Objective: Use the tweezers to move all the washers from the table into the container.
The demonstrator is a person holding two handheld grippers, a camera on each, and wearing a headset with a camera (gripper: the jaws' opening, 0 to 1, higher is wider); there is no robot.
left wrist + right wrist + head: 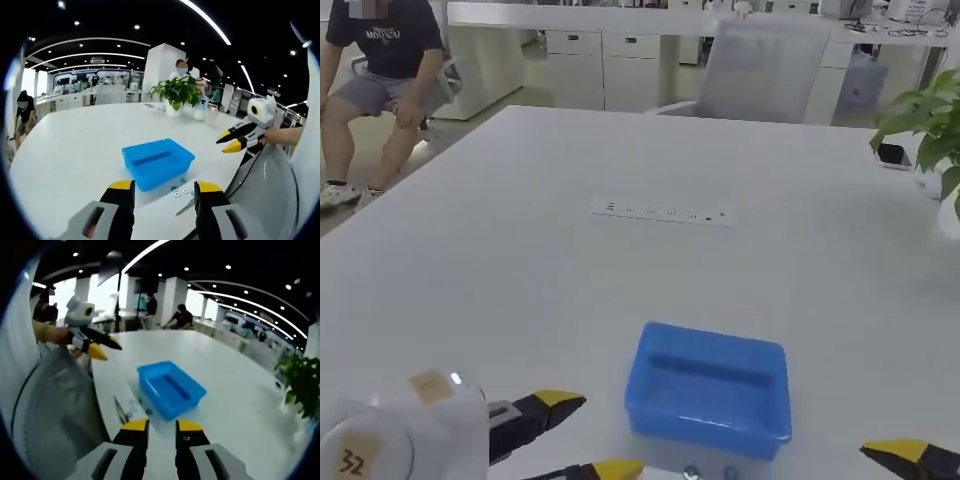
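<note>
A blue container (708, 385) stands near the table's front edge, seen also as the blue container (157, 161) and the blue container (171, 387). Small washers (179, 191) lie on the white table just in front of it, beside the metal tweezers (186, 206). The right gripper view shows the tweezers (120, 412) and washers (148, 411) too. My left gripper (165, 189) hangs wide open and empty, short of the washers; it is at the lower left (588, 432) in the head view. My right gripper (162, 426) is open by a narrow gap, empty, and held above the table's near edge.
A white power strip (665, 213) lies mid-table. A grey chair (760, 70) stands at the far edge, and a potted plant (930, 120) at the right. A person (380, 70) sits at the far left, away from the table.
</note>
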